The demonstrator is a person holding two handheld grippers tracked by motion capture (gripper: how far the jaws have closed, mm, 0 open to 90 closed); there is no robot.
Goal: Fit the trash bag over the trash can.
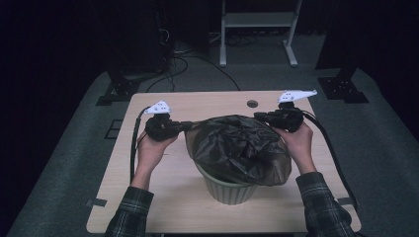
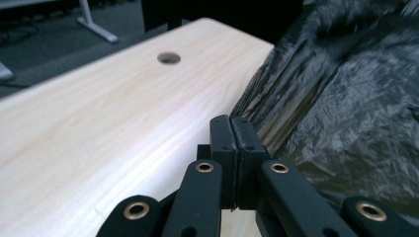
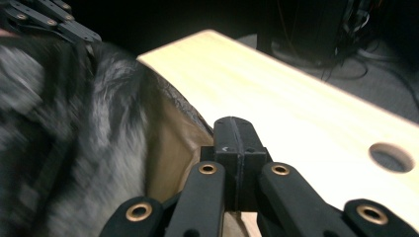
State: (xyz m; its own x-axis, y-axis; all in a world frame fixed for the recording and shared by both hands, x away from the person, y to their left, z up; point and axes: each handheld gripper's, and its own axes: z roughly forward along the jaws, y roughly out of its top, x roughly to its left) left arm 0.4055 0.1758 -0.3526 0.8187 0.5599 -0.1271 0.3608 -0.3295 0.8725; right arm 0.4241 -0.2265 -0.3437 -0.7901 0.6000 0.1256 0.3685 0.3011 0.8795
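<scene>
We find both grippers, left gripper [image 1: 185,126] and right gripper [image 1: 260,117], clamped on the black bin liner [image 1: 237,148]; it drapes the ribbed bin [image 1: 230,190], rim fitting unfinished.

A light wooden table [image 1: 148,197] is standing on grey carpet [image 1: 64,163]. A round cable hole [image 1: 252,103] is sitting in the tabletop near the table's far edge. Beyond the table, a white metal stand [image 1: 257,29] is rising from the floor, and black cables [image 1: 183,61] are trailing across the carpet just left of that stand. Strips of tape [image 1: 97,202] are clinging to the table's near corners.
</scene>
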